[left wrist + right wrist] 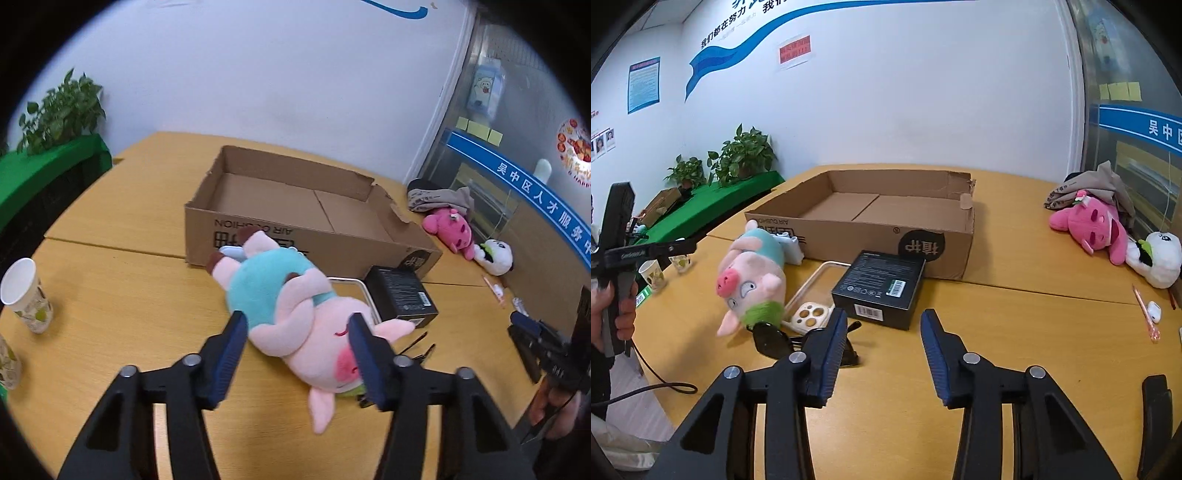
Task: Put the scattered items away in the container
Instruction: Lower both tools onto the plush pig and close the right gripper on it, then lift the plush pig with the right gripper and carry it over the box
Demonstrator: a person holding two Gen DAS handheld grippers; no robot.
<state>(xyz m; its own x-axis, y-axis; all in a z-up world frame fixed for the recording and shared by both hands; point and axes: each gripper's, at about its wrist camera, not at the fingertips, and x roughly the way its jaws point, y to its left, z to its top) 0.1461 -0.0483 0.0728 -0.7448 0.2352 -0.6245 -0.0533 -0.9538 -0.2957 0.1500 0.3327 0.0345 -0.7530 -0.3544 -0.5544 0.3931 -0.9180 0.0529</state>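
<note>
Plush pig [295,317] lies between the left claw [297,325] fingers, seemingly ungripped.

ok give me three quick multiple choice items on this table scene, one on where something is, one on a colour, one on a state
1. Where does the black box lie?
A. inside the cardboard box
B. on the table in front of the cardboard box
C. on top of the pink plush

2. What colour is the pig plush's shirt?
A. teal
B. red
C. yellow

3. What is in the cardboard box?
A. two plush toys
B. paper cups
C. nothing visible

Answers:
1 B, the black box sits on the wooden table, just before the cardboard box's front wall.
2 A, the body between the pink limbs is teal in the left wrist view.
3 C, only the bare cardboard floor shows in both views; every item is outside it.
</note>
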